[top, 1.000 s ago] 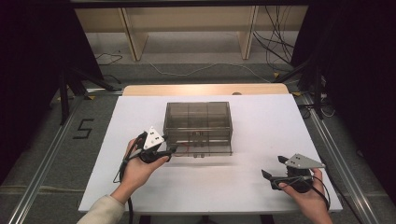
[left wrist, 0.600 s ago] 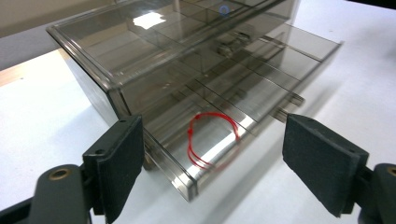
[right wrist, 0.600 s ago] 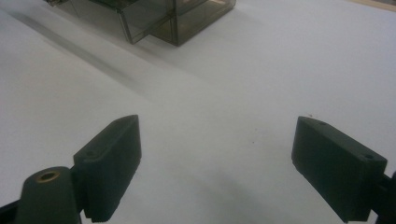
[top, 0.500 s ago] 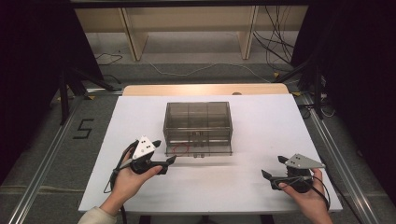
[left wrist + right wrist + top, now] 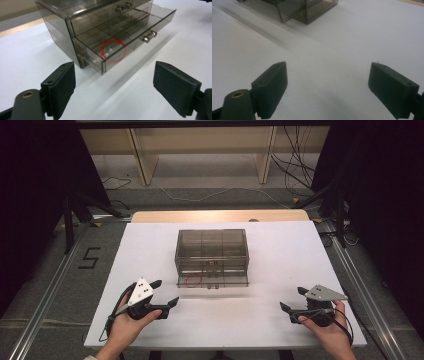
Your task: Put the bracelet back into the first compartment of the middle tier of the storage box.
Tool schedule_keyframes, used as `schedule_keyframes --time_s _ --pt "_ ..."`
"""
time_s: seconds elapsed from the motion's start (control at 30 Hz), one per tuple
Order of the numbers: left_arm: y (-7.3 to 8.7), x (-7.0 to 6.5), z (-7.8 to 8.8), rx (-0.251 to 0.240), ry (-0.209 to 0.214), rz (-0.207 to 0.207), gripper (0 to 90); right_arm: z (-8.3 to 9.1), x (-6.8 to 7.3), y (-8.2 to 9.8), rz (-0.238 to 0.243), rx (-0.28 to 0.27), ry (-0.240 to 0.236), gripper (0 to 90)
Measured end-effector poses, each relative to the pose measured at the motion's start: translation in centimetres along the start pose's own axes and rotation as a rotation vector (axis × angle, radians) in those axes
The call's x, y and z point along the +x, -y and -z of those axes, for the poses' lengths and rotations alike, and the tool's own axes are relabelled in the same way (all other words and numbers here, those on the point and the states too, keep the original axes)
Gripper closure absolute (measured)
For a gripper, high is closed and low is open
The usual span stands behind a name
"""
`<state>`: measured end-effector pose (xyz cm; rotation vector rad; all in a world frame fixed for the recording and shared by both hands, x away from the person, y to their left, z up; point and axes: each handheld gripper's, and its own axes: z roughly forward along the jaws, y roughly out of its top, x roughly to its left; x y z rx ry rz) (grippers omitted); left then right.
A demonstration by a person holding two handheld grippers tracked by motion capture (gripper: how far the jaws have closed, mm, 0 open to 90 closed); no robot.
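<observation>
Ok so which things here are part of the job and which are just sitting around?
In the job:
- smoky clear drawer organizer
- its bottom drawer, pulled out
- red rubber band inside that drawer
- left gripper, open, nothing between its fingers
- right gripper, open, empty

Lying about:
- wooden shelving behind the table
- cables on the floor
- the "5" marking

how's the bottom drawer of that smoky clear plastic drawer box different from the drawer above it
The bottom drawer is pulled partly out; the upper drawer sits pushed in. A red rubber band lies in the bottom drawer's front corner compartment; nothing shows inside the upper drawer. Both are smoky clear plastic with a small silvery handle.
</observation>
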<state>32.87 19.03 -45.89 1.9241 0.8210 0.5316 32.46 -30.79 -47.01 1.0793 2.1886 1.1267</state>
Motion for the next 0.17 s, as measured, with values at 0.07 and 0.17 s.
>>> schedule_keyframes --time_s 0.07,0.17 --pt "0.18 0.09 -0.14 0.012 0.002 0.004 17.6 0.01 0.00 0.00 0.000 0.000 0.000 16.7" --pt "0.37 0.47 -0.38 0.019 -0.006 0.016 17.8 0.00 -0.03 0.02 -0.001 0.001 0.001 16.7"
